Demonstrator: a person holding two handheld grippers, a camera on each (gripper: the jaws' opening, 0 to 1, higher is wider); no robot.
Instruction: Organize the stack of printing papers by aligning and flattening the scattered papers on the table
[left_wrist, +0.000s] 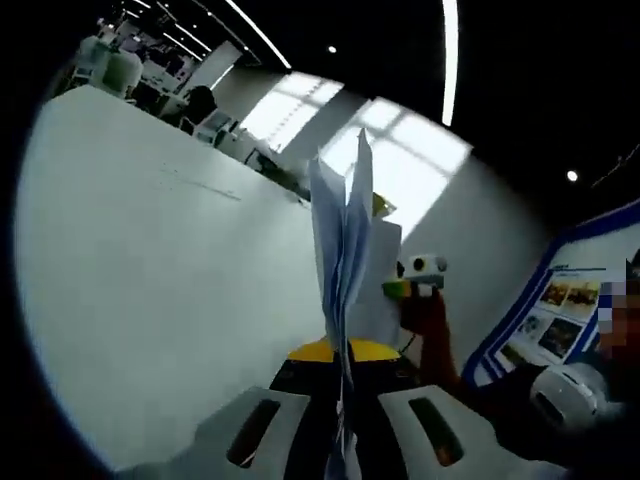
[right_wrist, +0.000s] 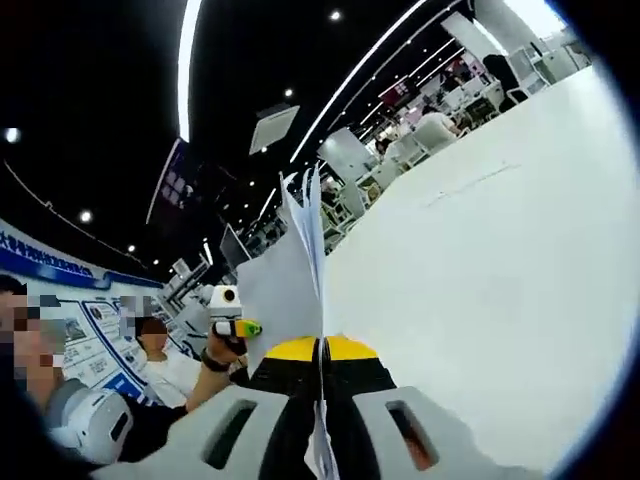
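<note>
Large white flat worktop (left_wrist: 150, 280) fills the area ahead and to one side of the left hand-held gripper (left_wrist: 345, 430); in the right gripper view the same white surface (right_wrist: 500, 300) spreads ahead and to the right of the right hand-held gripper (right_wrist: 320, 425). Thin stack of white printing paper sheets (left_wrist: 342, 250) stands edge-on straight up from between the left hand-held gripper's pale grey jaws, sheets fanning apart slightly at the far end, lifted off the worktop. Left jaws closed tight on the near edge of the sheets. In the right gripper view the paper stack (right_wrist: 300, 260) likewise rises edge-on from between that gripper's jaws, one broad sheet face spreading to the left; right jaws clamped on the paper edge too. Yellow rounded part sits just ahead of each jaw pair, at the paper's base. Beyond the paper, the other hand-held gripper's green-and-white end shows in each view, near the far side of the sheets, held by a person's hand (right_wrist: 222, 362). Blue-bordered wall poster board (left_wrist: 560, 300) well apart behind. Long ceiling light strips (left_wrist: 450, 60) overhead.
</note>
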